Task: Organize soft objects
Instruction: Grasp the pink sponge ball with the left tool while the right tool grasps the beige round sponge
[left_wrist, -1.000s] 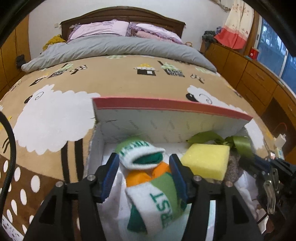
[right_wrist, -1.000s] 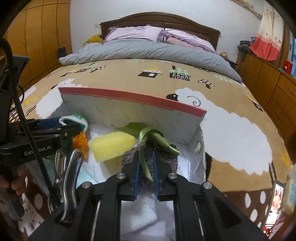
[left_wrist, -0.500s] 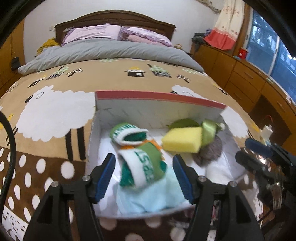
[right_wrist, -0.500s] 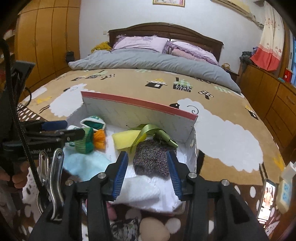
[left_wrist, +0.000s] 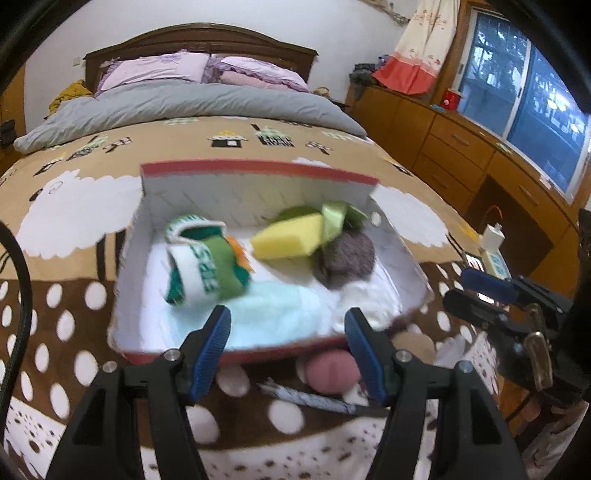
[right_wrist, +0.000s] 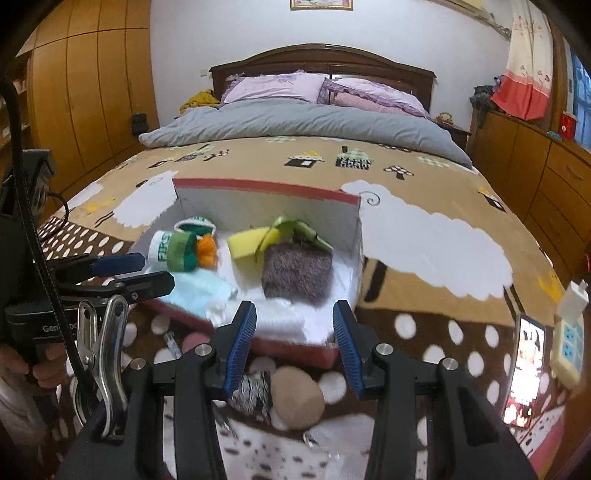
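Note:
A red-rimmed white box (left_wrist: 258, 169) (right_wrist: 266, 186) lies open on the bed. In it are green-white wristbands (left_wrist: 201, 258) (right_wrist: 173, 251), a yellow sponge (left_wrist: 286, 242) (right_wrist: 245, 242), a green ribbon (left_wrist: 334, 218), a grey knit piece (left_wrist: 347, 258) (right_wrist: 297, 275), a pale blue cloth (left_wrist: 273, 315) and white cloth (right_wrist: 280, 317). My left gripper (left_wrist: 288, 330) is open and empty, above the box's near edge. My right gripper (right_wrist: 293, 325) is open and empty, also at the near edge. A pink soft ball (left_wrist: 330, 371), a tan pad (right_wrist: 297, 397) and a patterned cloth (right_wrist: 255, 395) lie outside the box.
The sheep-pattern blanket (right_wrist: 424, 229) covers the bed, with a grey duvet (right_wrist: 295, 122) and pillows beyond. A phone (right_wrist: 526, 365) and a power strip (right_wrist: 569, 339) lie at the right edge. Wooden drawers (left_wrist: 461, 147) stand to the right, wardrobes (right_wrist: 85, 85) to the left.
Both grippers have let go, opened and drawn back out of the box. The wristbands and the grey knit piece now lie in the box.

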